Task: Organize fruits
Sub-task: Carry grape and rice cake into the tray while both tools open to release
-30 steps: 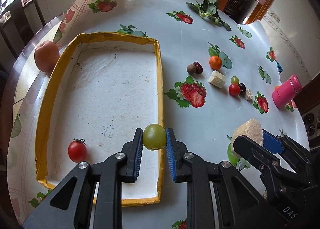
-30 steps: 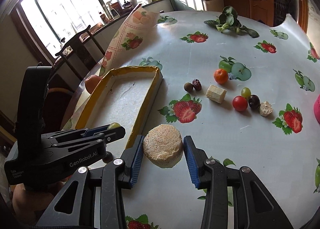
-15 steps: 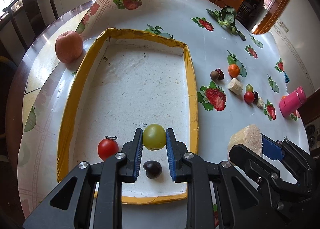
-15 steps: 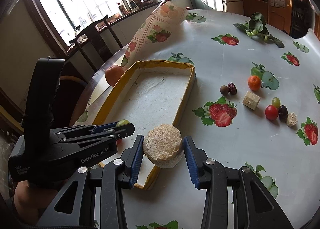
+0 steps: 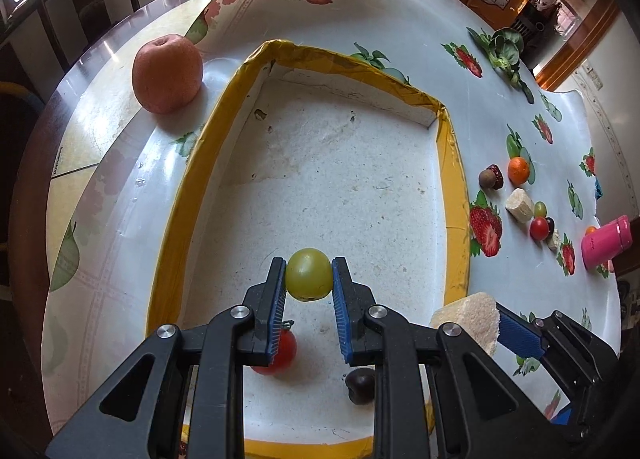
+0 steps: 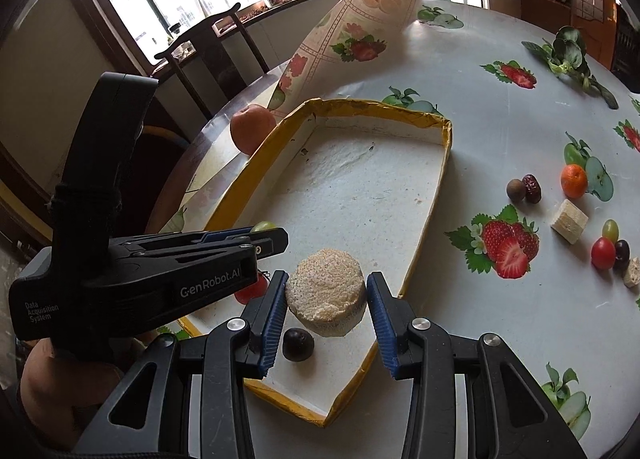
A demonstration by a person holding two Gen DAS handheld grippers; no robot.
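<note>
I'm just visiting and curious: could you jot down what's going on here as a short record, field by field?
Left claw: shut on a green grape, above the tray
Right claw: shut on a pale round slice
Tray: yellow-rimmed, white floor
Already in tray: cherry tomato, dark fruit
Beside tray: apple
Left on cloth: small fruits, including an orange one

round table [image 5: 120, 163], fruit-print cloth [image 6: 460, 71]; on it yellow-rimmed tray [image 5: 454, 179], apple [image 5: 167, 74], pink cup [image 5: 607, 241], leafy greens [image 6: 568, 55].
</note>
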